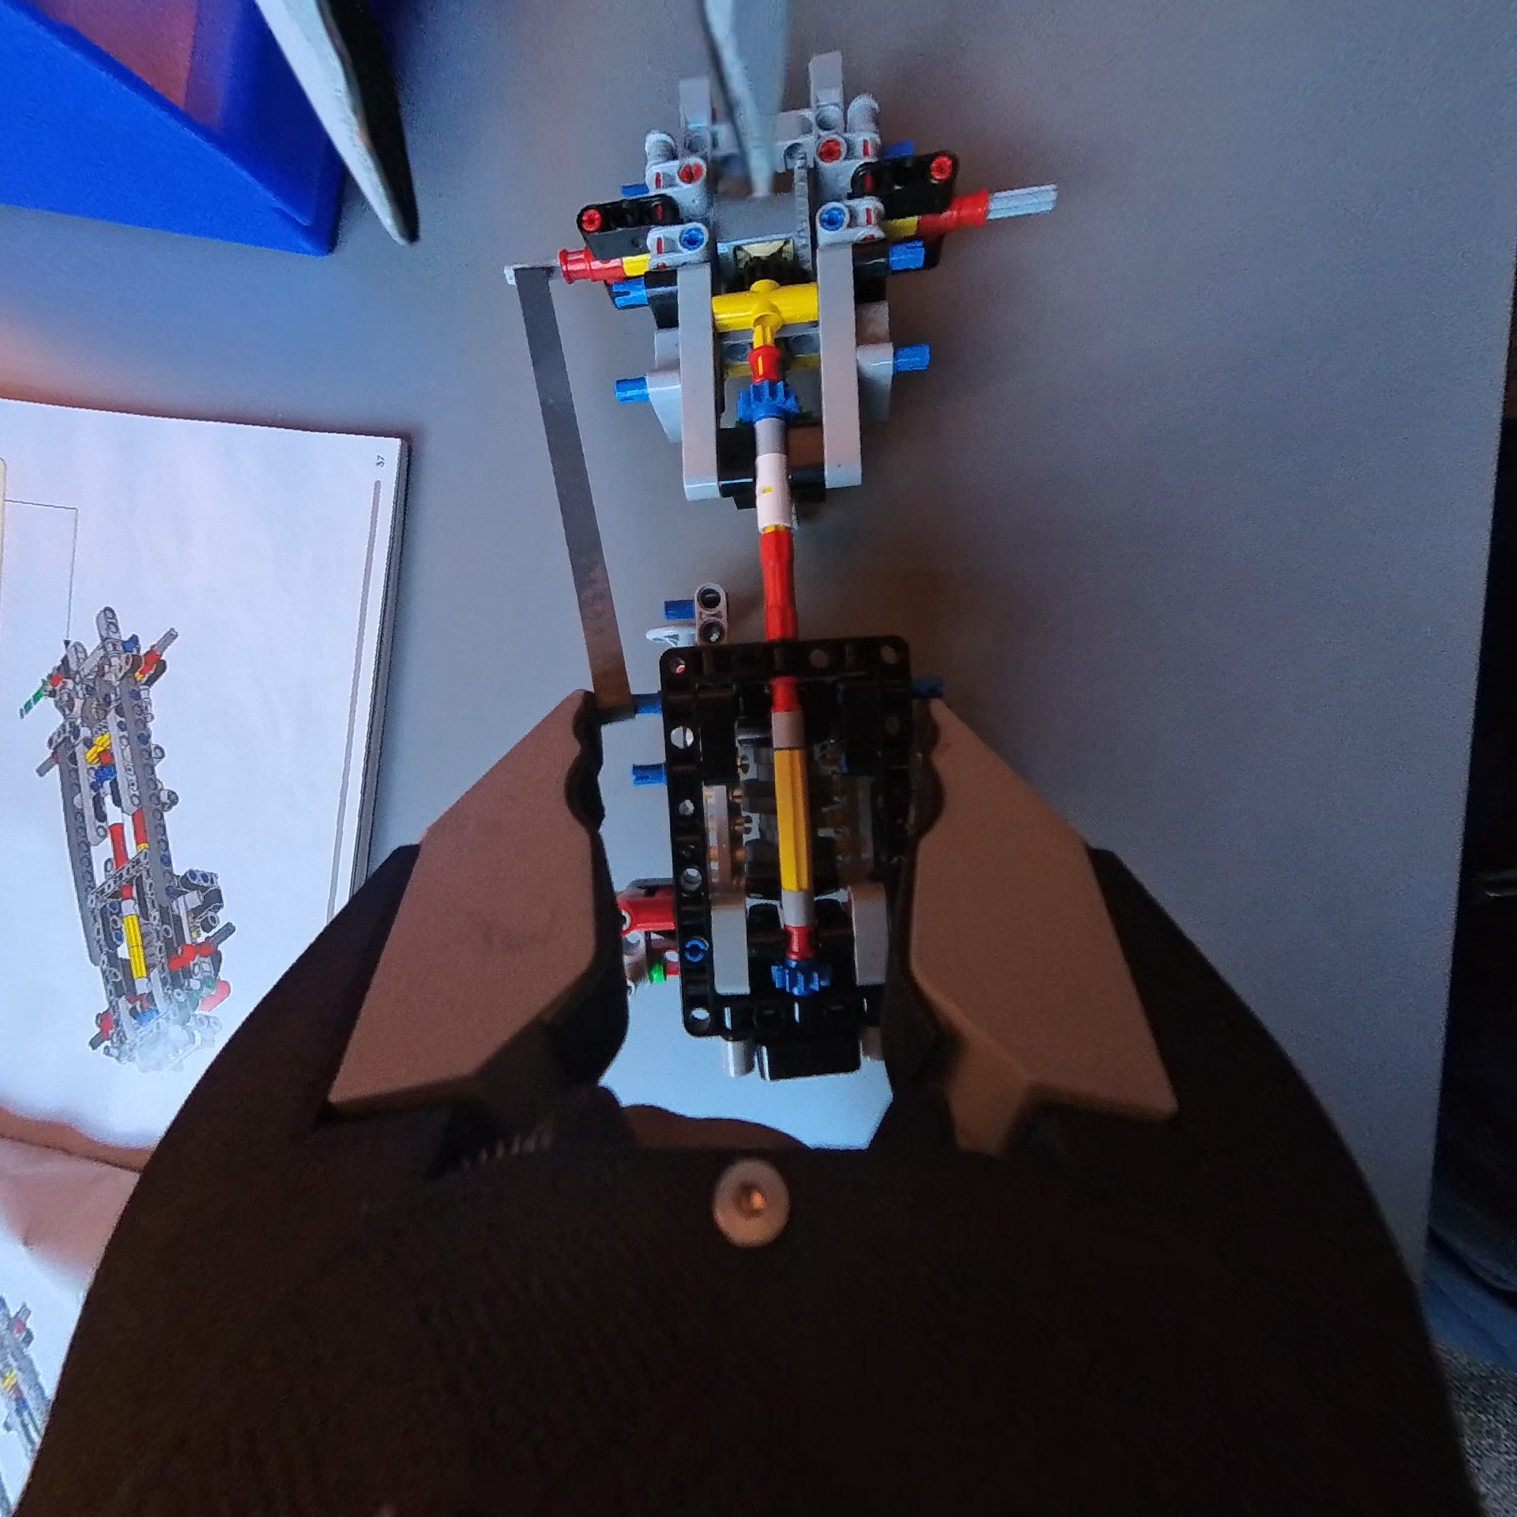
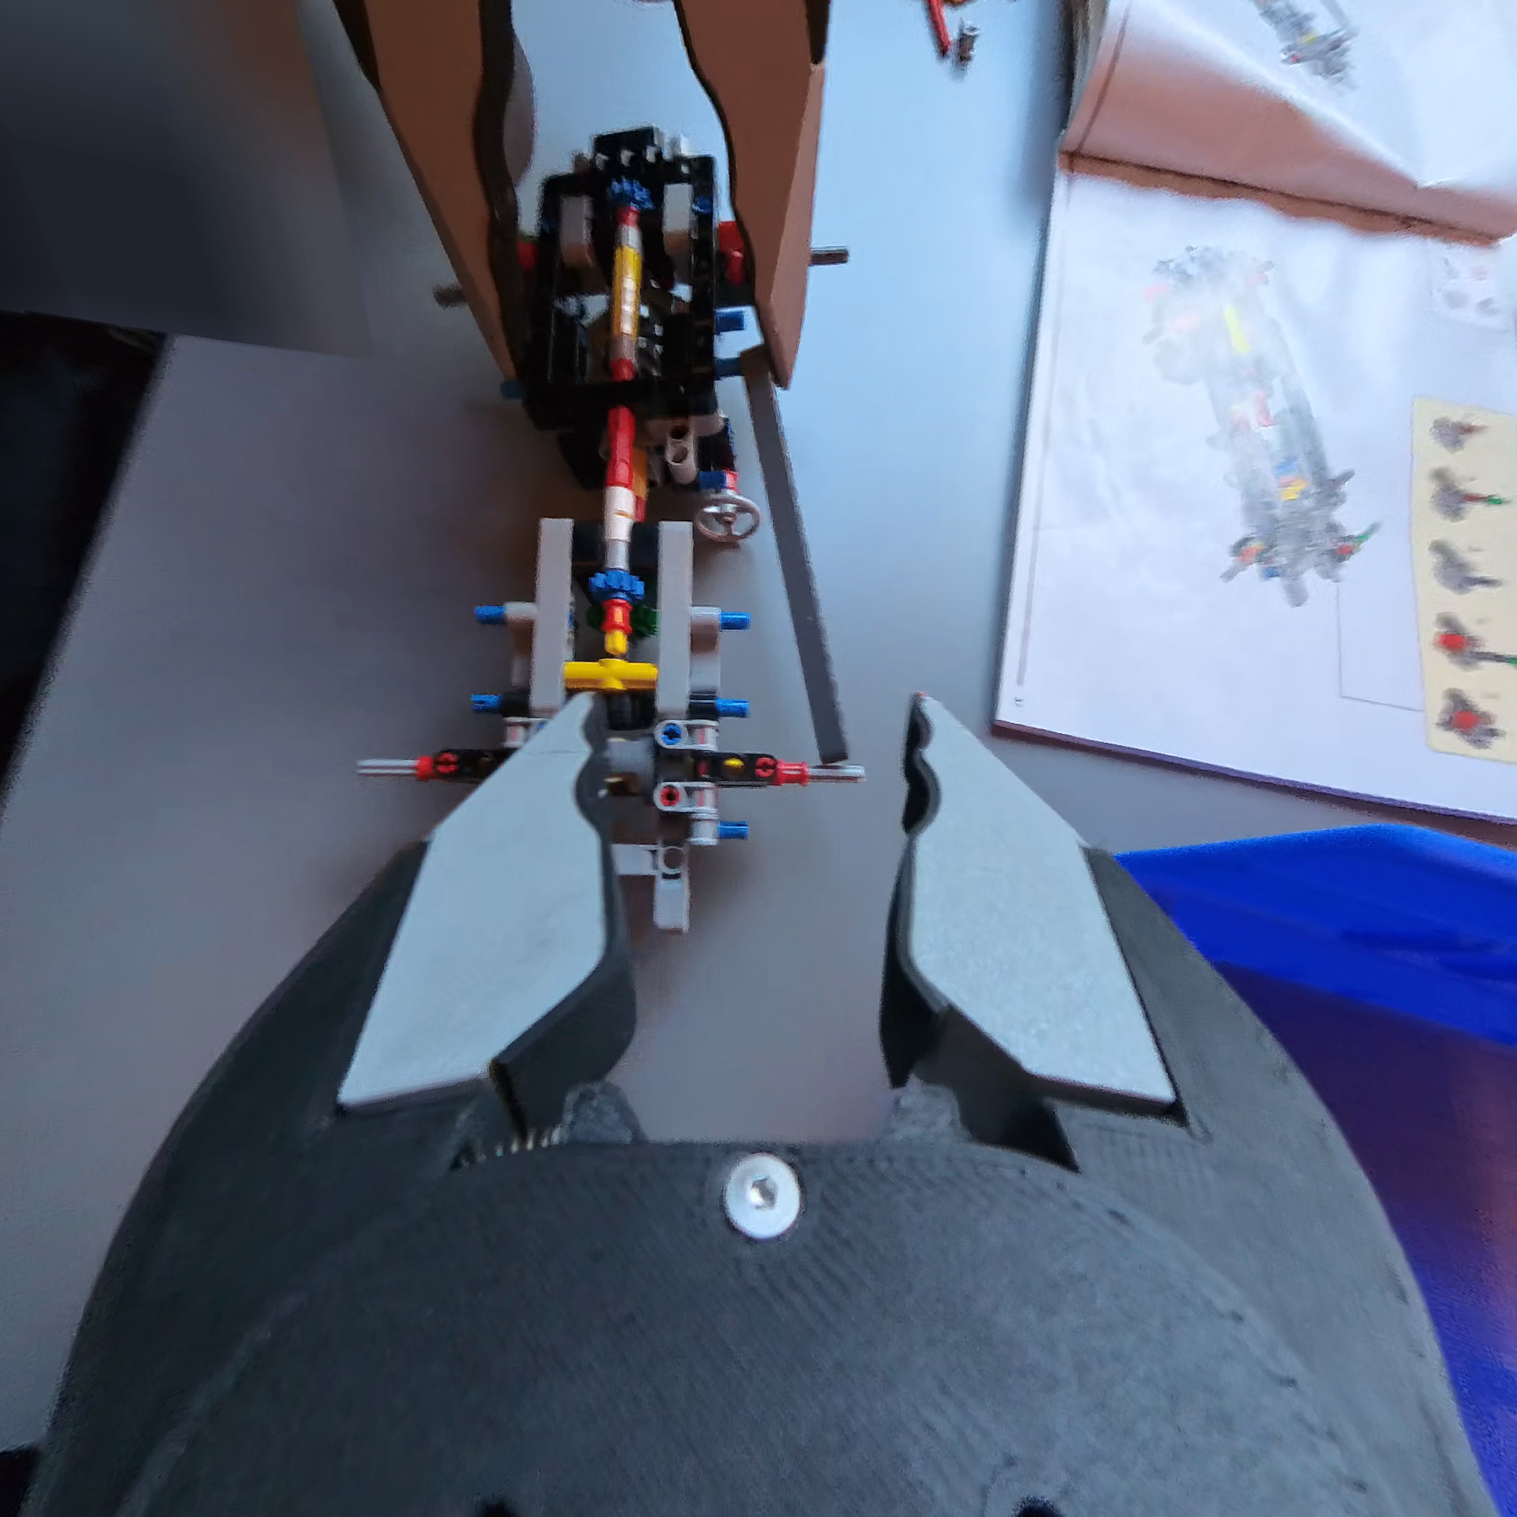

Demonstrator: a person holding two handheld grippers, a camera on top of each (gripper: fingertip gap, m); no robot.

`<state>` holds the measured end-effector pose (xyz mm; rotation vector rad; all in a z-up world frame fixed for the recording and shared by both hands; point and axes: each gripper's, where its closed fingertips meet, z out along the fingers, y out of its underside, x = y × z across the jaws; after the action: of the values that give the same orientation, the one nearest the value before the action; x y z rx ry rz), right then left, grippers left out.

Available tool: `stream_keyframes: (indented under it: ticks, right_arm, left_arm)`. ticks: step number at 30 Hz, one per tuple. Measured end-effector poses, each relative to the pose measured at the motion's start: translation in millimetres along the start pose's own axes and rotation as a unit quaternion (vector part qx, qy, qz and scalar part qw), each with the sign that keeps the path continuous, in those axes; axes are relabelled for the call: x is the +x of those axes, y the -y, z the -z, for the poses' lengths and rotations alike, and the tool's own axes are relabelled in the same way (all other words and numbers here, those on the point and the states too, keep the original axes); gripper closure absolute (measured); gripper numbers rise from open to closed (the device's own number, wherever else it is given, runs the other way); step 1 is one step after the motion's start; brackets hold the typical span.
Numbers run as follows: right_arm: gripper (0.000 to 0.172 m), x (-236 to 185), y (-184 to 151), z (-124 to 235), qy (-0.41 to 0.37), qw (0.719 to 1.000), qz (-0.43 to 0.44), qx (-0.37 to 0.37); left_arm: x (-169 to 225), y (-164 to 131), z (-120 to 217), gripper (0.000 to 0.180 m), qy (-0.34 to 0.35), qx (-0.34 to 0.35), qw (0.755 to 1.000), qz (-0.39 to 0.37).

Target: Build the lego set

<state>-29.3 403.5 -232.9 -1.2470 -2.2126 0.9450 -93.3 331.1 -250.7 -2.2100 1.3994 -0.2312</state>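
Observation:
A brick-built chassis lies on the grey table: a black frame section (image 1: pixel 788 829) joined by a red and white shaft (image 1: pixel 776 566) to a grey axle section (image 1: pixel 772 328). My left gripper (image 1: pixel 762 718) straddles the black frame, its brown fingers (image 1: pixel 492 886) pressing on the frame's sides. My right gripper (image 2: pixel 751 710) is open and empty over the axle section (image 2: pixel 611 673); its left fingertip (image 2: pixel 566 739) overlaps that end. A long dark grey beam (image 2: pixel 800 566) lies loose beside the chassis, also in the left wrist view (image 1: pixel 570 484).
An open instruction booklet (image 1: pixel 205 739) lies beside the chassis, also in the right wrist view (image 2: pixel 1231 492). A blue bin (image 2: pixel 1354 928) stands near the right gripper. A small grey wheel piece (image 2: pixel 726 517) lies by the shaft. The table's dark edge (image 1: pixel 1478 739) is close. Left tips to right tips: about 11 cm.

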Motion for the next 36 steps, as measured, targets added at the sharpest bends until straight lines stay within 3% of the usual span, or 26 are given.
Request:
stream_keyframes:
  ticks: [5,11,16,22,28,32,33,36]
  right_arm:
    - [0.075,-15.6,-11.0,-11.6,0.040,0.998,-0.032,-0.041]
    - [0.067,-16.8,-16.5,-19.7,0.024,0.996,-0.047,-0.074]
    - [0.079,-22.6,-19.3,-17.6,0.027,0.995,-0.029,-0.088]
    - [0.074,-11.3,-9.3,-22.2,-0.010,0.997,-0.019,-0.076]
    - [0.073,-27.2,-11.5,-23.1,0.093,0.991,-0.047,-0.081]
    - [0.096,-12.9,2.2,-9.6,0.161,0.981,-0.102,-0.046]
    - [0.093,-9.6,3.7,-7.4,0.185,0.974,-0.121,-0.043]
    - [0.110,6.4,-1.4,-13.5,0.208,0.957,-0.189,-0.068]
  left_arm:
    - [0.1,-0.1,0.1,0.106,0.000,0.001,1.000,0.000]
    - [0.5,1.1,-0.1,0.106,0.001,0.002,1.000,-0.002]
    - [0.7,1.3,-0.3,0.106,0.002,0.001,1.000,-0.002]
    - [1.3,2.4,-0.3,0.106,0.005,0.000,1.000,-0.005]
    - [3.5,5.0,-1.1,0.106,0.006,-0.003,1.000,-0.014]
    - [3.8,5.1,-1.1,0.106,0.007,-0.002,1.000,-0.012]
    - [3.9,5.3,-1.2,0.106,0.007,-0.001,1.000,-0.012]
    - [4.8,6.1,-1.3,0.106,0.008,0.002,1.000,-0.012]
